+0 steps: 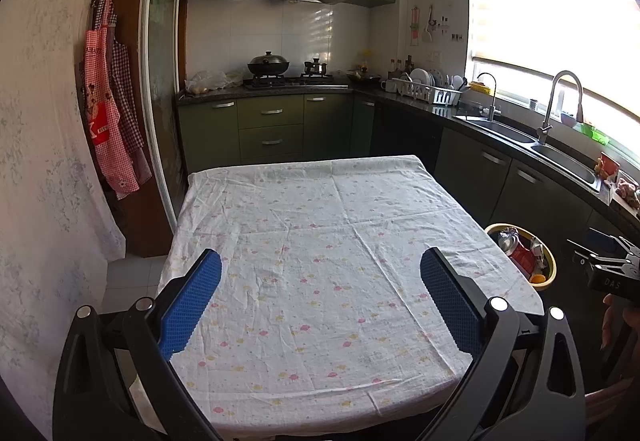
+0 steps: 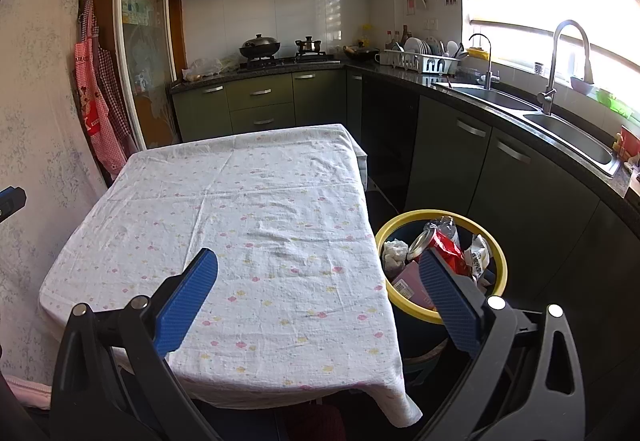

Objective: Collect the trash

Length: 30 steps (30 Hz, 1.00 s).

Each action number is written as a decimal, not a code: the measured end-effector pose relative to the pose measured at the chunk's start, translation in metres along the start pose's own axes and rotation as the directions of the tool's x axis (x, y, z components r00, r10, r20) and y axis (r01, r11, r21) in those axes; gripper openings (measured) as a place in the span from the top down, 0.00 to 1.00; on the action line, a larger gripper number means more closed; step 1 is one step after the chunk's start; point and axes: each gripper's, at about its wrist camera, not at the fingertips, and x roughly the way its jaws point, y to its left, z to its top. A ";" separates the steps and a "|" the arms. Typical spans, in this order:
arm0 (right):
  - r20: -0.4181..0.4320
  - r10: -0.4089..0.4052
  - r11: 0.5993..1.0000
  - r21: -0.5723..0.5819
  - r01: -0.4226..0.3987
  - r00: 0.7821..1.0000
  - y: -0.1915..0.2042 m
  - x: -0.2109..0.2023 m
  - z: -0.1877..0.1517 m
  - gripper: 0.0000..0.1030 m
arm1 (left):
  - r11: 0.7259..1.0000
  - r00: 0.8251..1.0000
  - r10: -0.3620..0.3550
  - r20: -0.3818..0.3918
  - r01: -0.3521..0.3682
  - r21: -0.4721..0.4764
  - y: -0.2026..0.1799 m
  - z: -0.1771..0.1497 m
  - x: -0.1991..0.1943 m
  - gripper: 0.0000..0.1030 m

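Observation:
A yellow-rimmed trash bin (image 2: 502,265) stands on the floor at the table's right side, holding a red can (image 2: 436,241), crumpled paper (image 2: 394,251) and wrappers. The same trash bin (image 1: 550,261) shows in the left wrist view past the table's right edge. My left gripper (image 1: 320,273) hangs open above the near half of the table, nothing between its blue pads. My right gripper (image 2: 318,269) is open too, over the table's right edge, its right finger (image 2: 448,293) in front of the bin. The other gripper (image 1: 612,273) appears at far right, held by a hand.
The table (image 1: 320,225) carries a white cloth with small pink and yellow prints. Dark green cabinets, a double sink (image 2: 568,129), a stove with a wok (image 1: 268,65) and a dish rack line the back and right. Aprons (image 1: 108,101) hang on the left wall.

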 end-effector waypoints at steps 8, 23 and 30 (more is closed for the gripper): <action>-0.001 0.000 1.000 0.000 0.000 1.000 -0.001 0.000 0.000 0.07 | 1.000 1.000 -0.006 -0.013 0.006 0.001 -0.001 0.000 0.002 0.05; -0.017 0.001 1.000 -0.004 -0.001 1.000 0.001 0.012 -0.006 0.07 | 0.999 0.999 -0.044 -0.008 0.043 -0.033 0.005 0.002 0.020 0.05; -0.059 0.004 0.998 -0.070 -0.008 0.998 0.021 0.075 0.018 0.07 | 1.000 0.995 0.007 -0.102 -0.007 0.004 0.019 0.015 0.089 0.05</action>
